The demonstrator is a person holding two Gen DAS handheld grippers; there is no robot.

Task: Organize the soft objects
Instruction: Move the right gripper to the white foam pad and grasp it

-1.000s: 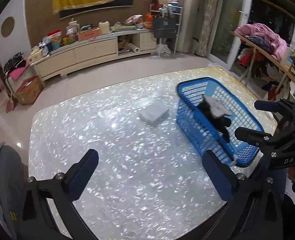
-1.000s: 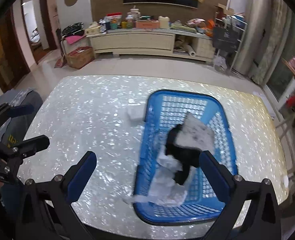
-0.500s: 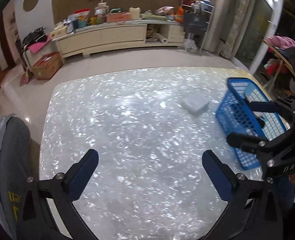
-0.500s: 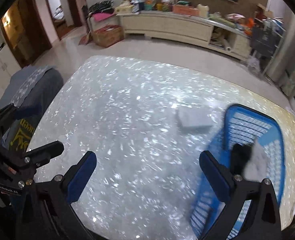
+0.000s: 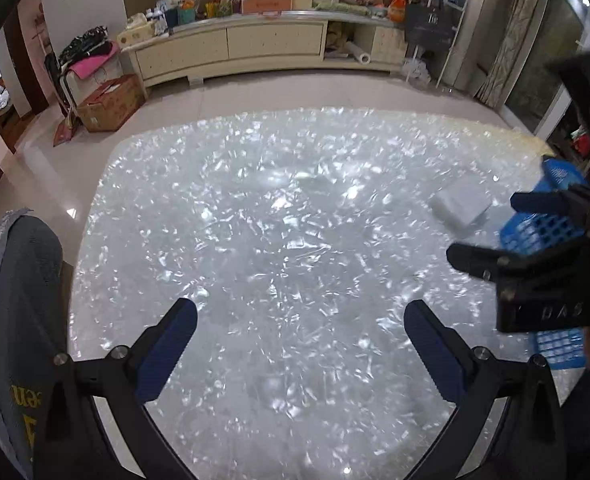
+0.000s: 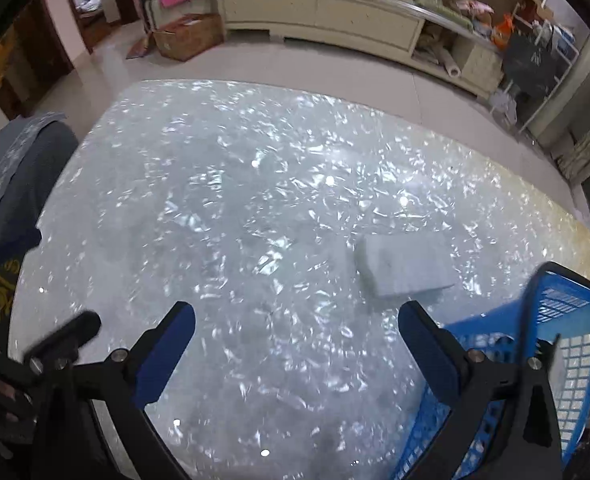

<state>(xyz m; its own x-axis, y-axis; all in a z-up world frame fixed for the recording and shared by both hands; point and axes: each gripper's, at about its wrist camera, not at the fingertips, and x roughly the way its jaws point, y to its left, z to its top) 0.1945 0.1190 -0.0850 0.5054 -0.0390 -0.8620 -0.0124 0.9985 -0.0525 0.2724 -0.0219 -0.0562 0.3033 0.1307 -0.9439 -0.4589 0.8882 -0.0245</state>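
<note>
A folded white cloth (image 6: 405,264) lies on the shiny pearl-patterned table (image 6: 255,220), beside the blue plastic basket (image 6: 559,332) at the right edge. The cloth also shows in the left wrist view (image 5: 461,206), left of the basket (image 5: 551,216). My right gripper (image 6: 297,340) is open and empty, hovering over the table with the cloth just beyond its right finger. My left gripper (image 5: 301,338) is open and empty over the bare middle of the table. The basket's contents are hidden in both views.
A grey chair back (image 5: 11,300) stands at the table's left edge. A long cream cabinet (image 5: 263,46) with clutter on top runs along the far wall, with a cardboard box (image 5: 109,102) on the floor at its left.
Both grippers have swung left, away from the basket. The basket has slid to the right edge of both views and its clothes are out of sight. Both grippers stay open.
</note>
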